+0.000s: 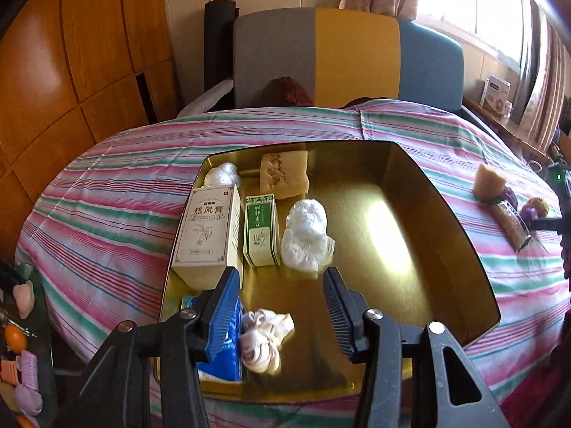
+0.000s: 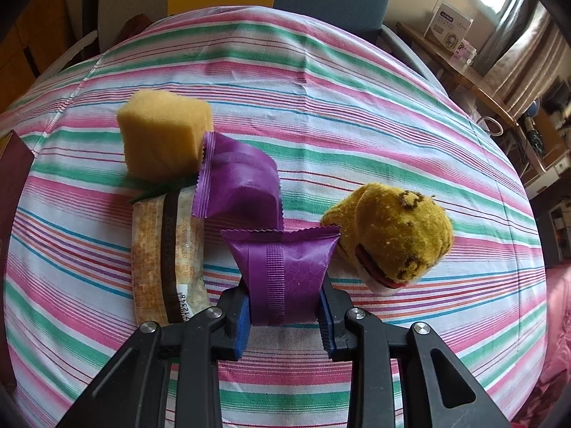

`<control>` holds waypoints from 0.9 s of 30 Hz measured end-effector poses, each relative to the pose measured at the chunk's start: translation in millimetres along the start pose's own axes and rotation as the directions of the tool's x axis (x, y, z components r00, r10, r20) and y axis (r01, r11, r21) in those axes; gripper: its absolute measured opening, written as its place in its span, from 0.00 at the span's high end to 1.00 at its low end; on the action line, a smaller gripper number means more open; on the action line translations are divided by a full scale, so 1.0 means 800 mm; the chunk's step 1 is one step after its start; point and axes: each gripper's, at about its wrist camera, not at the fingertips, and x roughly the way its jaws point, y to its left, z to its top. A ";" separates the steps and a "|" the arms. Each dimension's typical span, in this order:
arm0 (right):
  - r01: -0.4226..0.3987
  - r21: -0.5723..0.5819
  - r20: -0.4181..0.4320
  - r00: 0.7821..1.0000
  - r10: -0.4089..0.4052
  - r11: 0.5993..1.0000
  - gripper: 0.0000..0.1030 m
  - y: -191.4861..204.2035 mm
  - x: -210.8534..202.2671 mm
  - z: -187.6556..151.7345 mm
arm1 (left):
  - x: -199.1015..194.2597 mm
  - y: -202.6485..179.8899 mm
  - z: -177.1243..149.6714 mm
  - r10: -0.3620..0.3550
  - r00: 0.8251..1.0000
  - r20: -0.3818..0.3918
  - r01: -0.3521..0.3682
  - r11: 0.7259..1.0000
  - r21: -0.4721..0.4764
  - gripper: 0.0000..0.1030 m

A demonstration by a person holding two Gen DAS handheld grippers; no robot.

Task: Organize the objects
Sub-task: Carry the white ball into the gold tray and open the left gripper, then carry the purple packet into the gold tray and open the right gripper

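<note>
My left gripper (image 1: 282,297) is open above the near part of a gold tray (image 1: 446,235). In the tray lie a beige box (image 1: 208,237), a green box (image 1: 261,233), a white plastic bundle (image 1: 307,237), a tan sponge block (image 1: 283,174), a cream cloth knot (image 1: 264,339) and a blue packet (image 1: 225,360). My right gripper (image 2: 285,312) is shut on a purple snack packet (image 2: 285,274) on the striped cloth. Beside it lie a second purple packet (image 2: 239,187), a yellow sponge (image 2: 164,139), a brown wrapped bar (image 2: 166,253) and a mustard sock ball (image 2: 392,235).
The striped tablecloth (image 2: 357,107) covers a round table. A grey, yellow and blue chair (image 1: 321,57) stands behind it. Wooden panels (image 1: 71,71) are at the left. A side shelf with a white box (image 2: 448,28) is at the right. Small items (image 1: 25,356) lie at the left edge.
</note>
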 end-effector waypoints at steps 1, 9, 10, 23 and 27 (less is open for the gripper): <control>0.000 0.006 0.009 1.000 0.000 1.000 0.70 -0.002 -0.002 0.001 | -0.001 0.001 -0.002 0.001 1.000 0.002 -0.001 1.000 -0.001 0.52; -0.033 0.053 0.064 0.998 0.029 0.998 0.70 -0.012 -0.018 0.005 | -0.005 0.005 -0.014 -0.006 1.000 -0.003 0.006 1.000 -0.009 0.52; -0.039 0.056 0.069 0.997 0.035 0.998 0.70 -0.012 -0.019 0.006 | -0.005 0.004 -0.015 -0.005 1.000 -0.002 0.005 1.000 -0.007 0.52; -0.176 -0.021 0.164 0.971 0.177 0.984 0.70 0.042 -0.084 -0.009 | -0.004 0.011 -0.020 -0.022 1.000 -0.010 0.022 1.000 -0.016 0.52; -0.228 -0.125 0.192 0.949 0.249 0.966 0.70 0.100 -0.120 -0.015 | -0.006 0.016 -0.022 -0.023 1.000 -0.006 0.023 1.000 -0.020 0.52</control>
